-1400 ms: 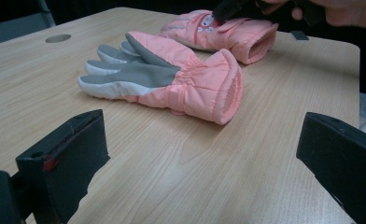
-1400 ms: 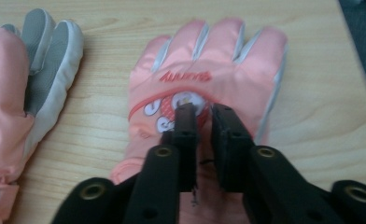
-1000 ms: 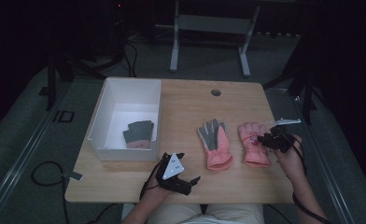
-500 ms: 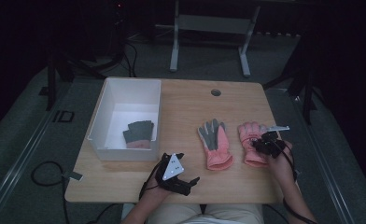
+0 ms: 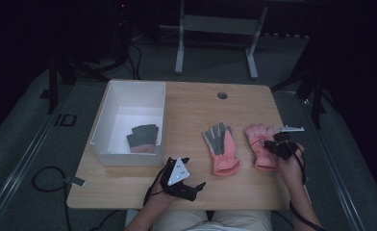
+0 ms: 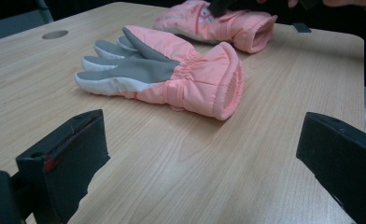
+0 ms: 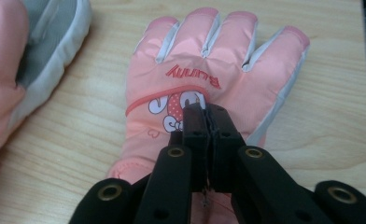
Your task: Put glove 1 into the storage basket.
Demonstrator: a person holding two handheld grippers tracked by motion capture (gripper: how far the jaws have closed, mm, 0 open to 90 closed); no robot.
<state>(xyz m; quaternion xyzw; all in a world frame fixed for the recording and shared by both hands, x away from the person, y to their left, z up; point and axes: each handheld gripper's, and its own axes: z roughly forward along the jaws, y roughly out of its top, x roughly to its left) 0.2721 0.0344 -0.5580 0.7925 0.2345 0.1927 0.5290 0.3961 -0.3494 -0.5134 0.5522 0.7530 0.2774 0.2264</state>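
- Right gripper (image 7: 208, 112) has just been closing; its jaws are now pinched together on the back of the pink glove (image 7: 218, 74).
- That glove lies flat on the counter (image 5: 196, 103), just right of the palm-up glove (image 5: 220, 147).
- Left gripper (image 5: 189, 187) rests in front of the white bin (image 5: 110, 103), jaws wide apart.
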